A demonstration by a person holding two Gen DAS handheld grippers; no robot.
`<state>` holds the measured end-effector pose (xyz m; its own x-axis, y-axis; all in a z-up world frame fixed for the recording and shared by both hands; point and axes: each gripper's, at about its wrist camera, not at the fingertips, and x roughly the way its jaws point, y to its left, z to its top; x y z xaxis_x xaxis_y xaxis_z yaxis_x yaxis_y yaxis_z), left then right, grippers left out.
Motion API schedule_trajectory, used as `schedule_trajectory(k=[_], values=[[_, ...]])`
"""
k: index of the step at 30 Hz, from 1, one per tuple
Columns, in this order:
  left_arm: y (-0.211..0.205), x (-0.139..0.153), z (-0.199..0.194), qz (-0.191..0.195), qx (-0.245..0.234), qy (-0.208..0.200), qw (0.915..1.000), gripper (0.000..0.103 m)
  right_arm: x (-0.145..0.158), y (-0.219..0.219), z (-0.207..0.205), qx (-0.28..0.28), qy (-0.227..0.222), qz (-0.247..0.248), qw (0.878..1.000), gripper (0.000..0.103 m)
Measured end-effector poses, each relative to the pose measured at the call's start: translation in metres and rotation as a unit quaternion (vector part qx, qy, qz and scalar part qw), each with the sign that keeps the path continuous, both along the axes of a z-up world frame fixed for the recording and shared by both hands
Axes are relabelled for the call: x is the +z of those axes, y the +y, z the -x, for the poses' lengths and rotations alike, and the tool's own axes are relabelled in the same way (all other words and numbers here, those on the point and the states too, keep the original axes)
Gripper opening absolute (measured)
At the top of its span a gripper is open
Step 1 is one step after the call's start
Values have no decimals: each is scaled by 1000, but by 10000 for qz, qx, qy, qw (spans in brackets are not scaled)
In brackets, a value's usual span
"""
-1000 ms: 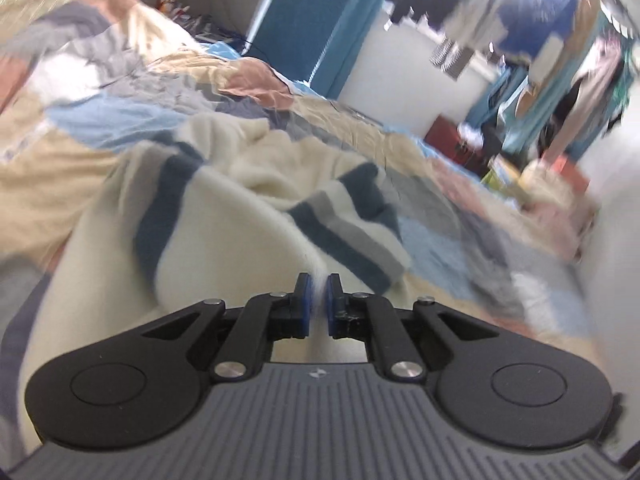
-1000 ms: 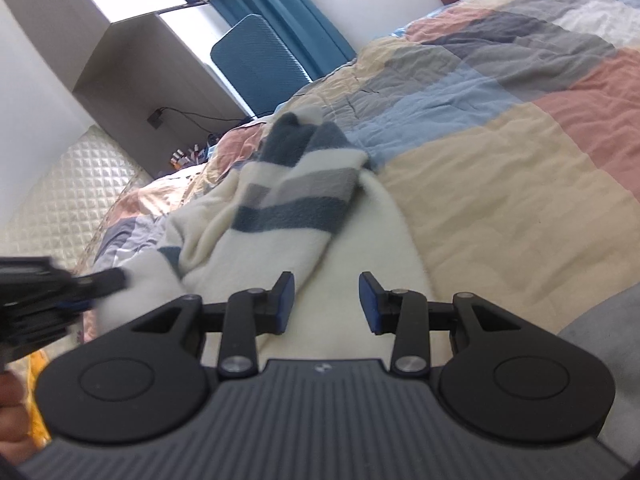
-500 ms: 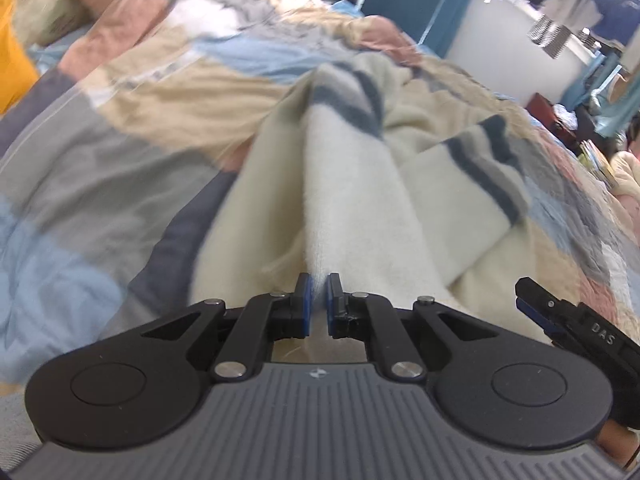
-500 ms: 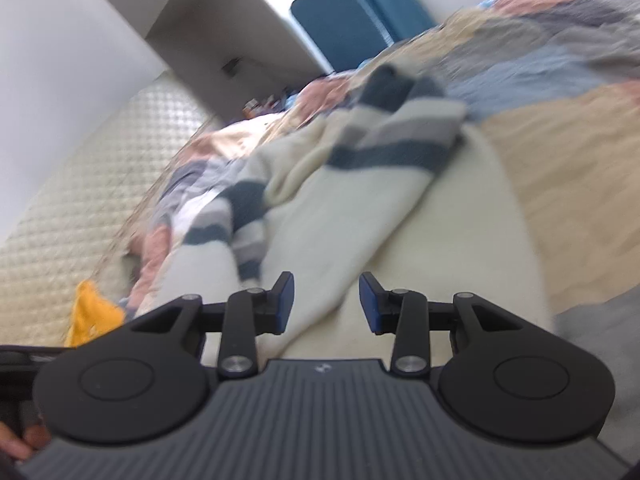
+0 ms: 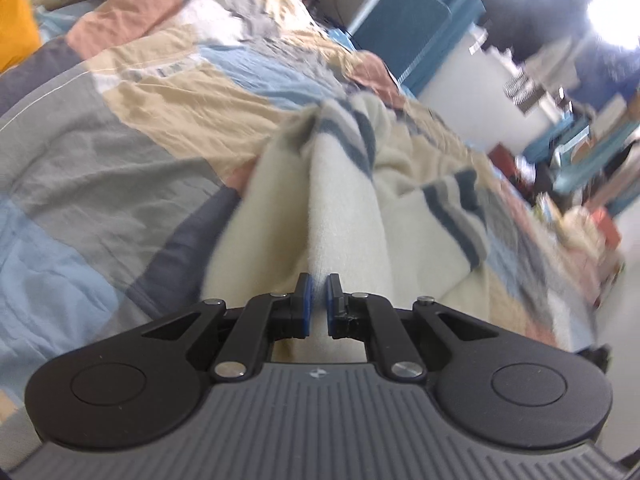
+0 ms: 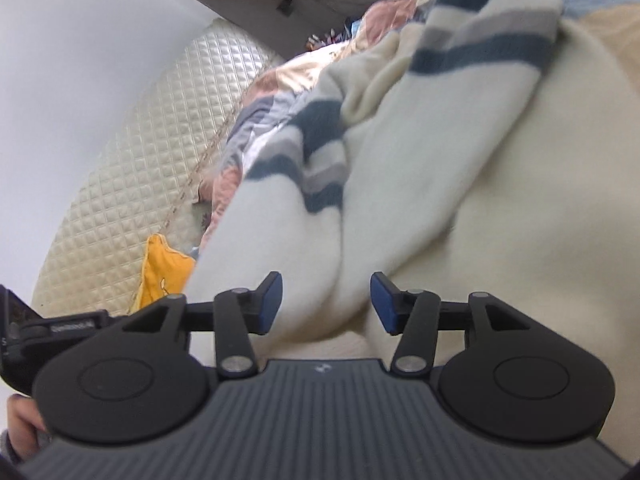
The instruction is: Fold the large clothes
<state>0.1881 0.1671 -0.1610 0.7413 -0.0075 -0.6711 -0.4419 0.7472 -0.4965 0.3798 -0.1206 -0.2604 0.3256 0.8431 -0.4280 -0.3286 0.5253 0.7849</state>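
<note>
Two tools were observed over one garment. The left tool point(image 5: 318, 304) was found closed narrowly on a raised ridge of the cream sweater point(image 5: 344, 216), the fabric being pinched between its blue pads point(image 5: 304, 300). The right tool point(image 6: 326, 304) was found spread wide, with a bulge of the same sweater lying between its fingers but not gripped.

The sweater was located at the centre of both views, bunched on the patchwork quilt point(image 5: 120, 168) of the bed, with its navy and grey striped sleeves point(image 6: 480, 40) heaped toward the upper part of the frames. No neat fold was noted; the garment was judged to be at the gathering or straightening stage, with folding proper not yet achieved.

The next move was judged to call for a second hold by the right tool on an edge or hem, so that the cloth could be tensioned and laid flat. The hem itself could not be clearly identified, owing to blur.

As to room, bare quilt was seen at the left and lower left of the left wrist view. A quilted headboard point(image 6: 140, 160) and a yellow cushion point(image 6: 164, 268) were noted at the left of the right wrist view, and the bed's edge toward cluttered floor at the right of the left wrist view.
</note>
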Motion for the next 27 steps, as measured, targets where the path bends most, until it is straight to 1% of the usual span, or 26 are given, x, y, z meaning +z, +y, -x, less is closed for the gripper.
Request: schedule_trajectory(k=[2,4,5,7,10,13,15,17,18,19,20,22,25,27], values=[[13,0,6,90,59,-61,9999,8,-9,2,-1,-12,438,-395,9983,52],[26,-3,9,195,102,-72,9997,8,-16,7,-2,-39,735,-604,9955,52],[31,-5,10,213,110,-74,9997,8,-17,12,-2,-38,792,-563,9953,52],[40,-11,11,271,128,-61,9995,8,-17,21,-3,-55,771,-371,9963,50],[50,-21,12,428,122,-32,9990,8,-19,39,-4,53,877,-420,9953,50],[56,-27,13,589,110,-50,9982,8,-18,62,-3,159,845,-194,9961,48],[56,-28,12,607,74,-59,9981,8,-25,74,-6,173,1047,-251,9940,48],[57,-28,11,621,38,-75,9980,8,-31,83,-9,95,1313,-287,9909,36],[58,-28,11,666,21,-111,9977,8,-31,85,-11,29,1365,-223,9904,20],[59,-27,10,734,7,-160,9972,8,-27,84,-13,1,1354,-209,9906,16],[59,-25,9,799,-30,-224,9965,8,-18,81,-14,-46,1232,-232,9921,14],[55,-18,5,873,-144,-400,9953,8,11,72,-19,-37,772,-212,9968,10],[38,-6,-9,1117,-374,-739,9903,8,70,63,-37,-11,5,-59,10000,9],[22,4,-23,1244,-533,-990,9858,8,114,60,-49,11,-587,162,9981,9]])
